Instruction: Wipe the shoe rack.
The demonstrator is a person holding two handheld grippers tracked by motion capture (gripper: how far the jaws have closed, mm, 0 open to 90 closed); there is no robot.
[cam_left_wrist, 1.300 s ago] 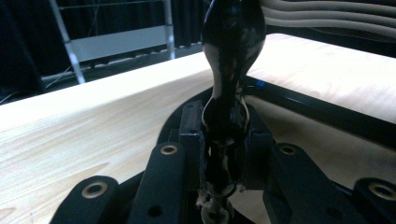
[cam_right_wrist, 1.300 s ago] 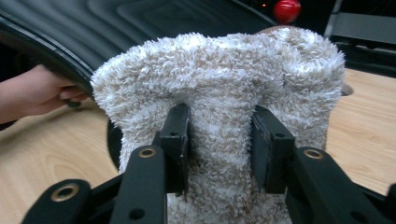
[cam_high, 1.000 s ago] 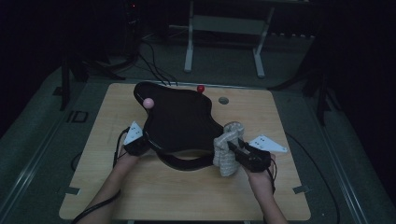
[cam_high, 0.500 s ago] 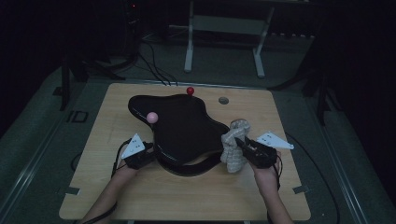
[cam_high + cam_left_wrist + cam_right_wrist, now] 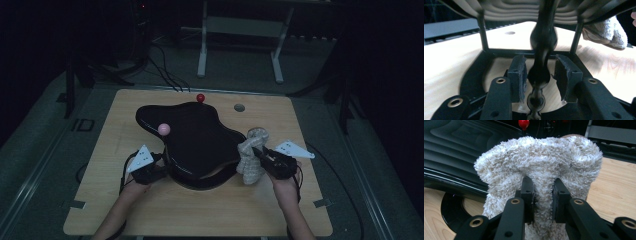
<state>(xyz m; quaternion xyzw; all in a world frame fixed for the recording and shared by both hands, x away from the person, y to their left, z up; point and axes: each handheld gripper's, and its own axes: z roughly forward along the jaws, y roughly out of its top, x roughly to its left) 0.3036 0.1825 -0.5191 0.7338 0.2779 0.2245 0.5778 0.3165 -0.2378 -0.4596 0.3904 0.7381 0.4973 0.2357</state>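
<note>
A glossy black wavy-edged tray [image 5: 200, 140] stands on a black frame on the wooden table [image 5: 300, 210]. A pink ball [image 5: 163, 129] sits by its left side and a red ball [image 5: 200, 98] at its far rim. My left gripper [image 5: 162, 170] is at the tray's near-left edge. Its jaws have just been opening: a black glossy stem [image 5: 541, 50] stands between the pads [image 5: 517, 75] with small gaps on both sides. My right gripper [image 5: 257, 157] is shut on a fluffy beige cloth [image 5: 539, 162] held upright against the tray's right side [image 5: 454, 150].
A small grey round disc [image 5: 239, 107] lies in the table's far part, right of the red ball. Beyond the table stand a white metal frame [image 5: 240, 30] and cables on the dark floor. Bare wood stretches along the near edge.
The tray has turned and shifted, so the pink ball came nearer and the red ball went left. My left gripper moved toward the near edge and its jaws widened. The right gripper kept the cloth.
</note>
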